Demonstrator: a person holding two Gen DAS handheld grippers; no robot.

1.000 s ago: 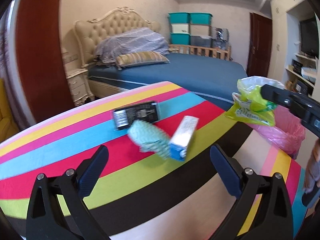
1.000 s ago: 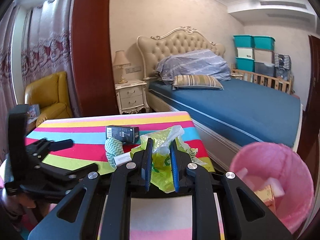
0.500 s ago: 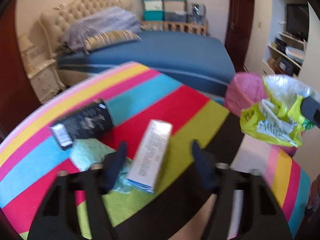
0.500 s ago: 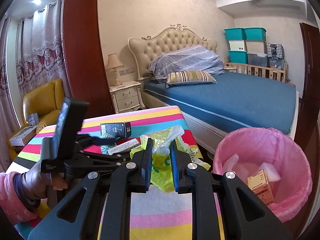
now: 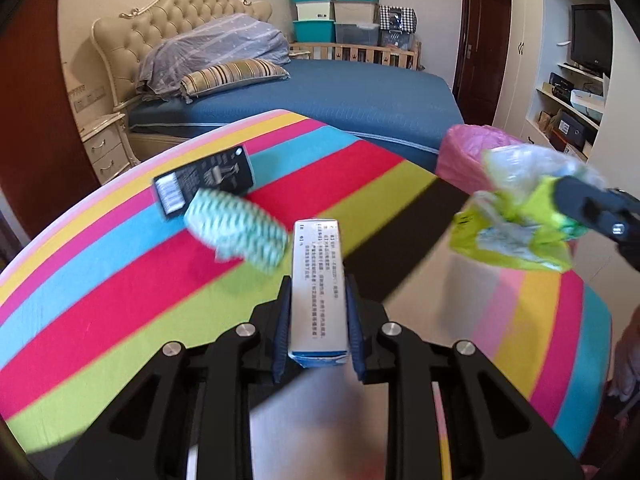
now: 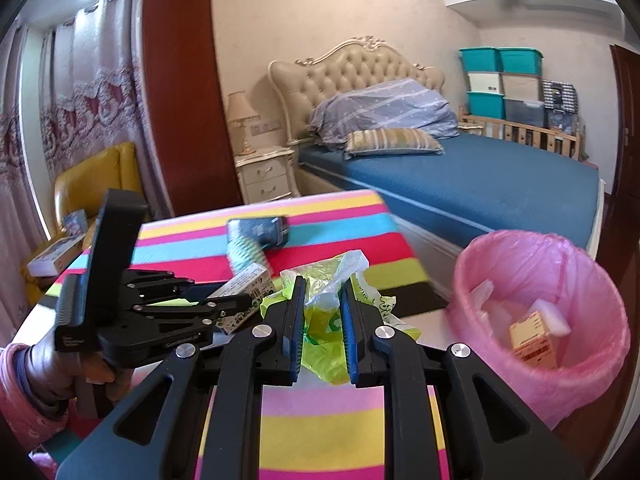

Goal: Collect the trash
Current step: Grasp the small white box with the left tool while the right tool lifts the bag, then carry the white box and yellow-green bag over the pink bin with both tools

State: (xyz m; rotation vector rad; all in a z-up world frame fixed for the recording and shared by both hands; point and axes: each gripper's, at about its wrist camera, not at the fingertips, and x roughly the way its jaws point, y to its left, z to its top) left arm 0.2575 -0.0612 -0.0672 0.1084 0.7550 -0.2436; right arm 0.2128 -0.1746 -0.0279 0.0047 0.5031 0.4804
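Note:
My left gripper [image 5: 318,286] is shut on a white-and-blue carton [image 5: 316,264], which sticks up between the pads above the striped table [image 5: 100,300]. In the right wrist view this left gripper [image 6: 236,304] shows at the left, in a hand, with the carton [image 6: 246,286] in its jaws. My right gripper [image 6: 322,284] is shut on a crumpled yellow-green plastic bag [image 6: 320,324]. A pink-lined bin [image 6: 480,252] stands to its right, beside the table. A black box [image 5: 206,180] and a green-and-white patterned wrapper [image 5: 236,228] lie on the table.
The bin holds an orange carton [image 6: 532,338] and white scraps. Behind the table is a blue bed [image 6: 480,184] with a nightstand [image 6: 264,174]. A yellow armchair [image 6: 92,176] stands at the left. Shelves and a dark door [image 5: 480,48] line the far right.
My left gripper came down over the white-and-blue carton and closed on it. My right gripper carried the bag to the right, so the pink bin now looks nearer.

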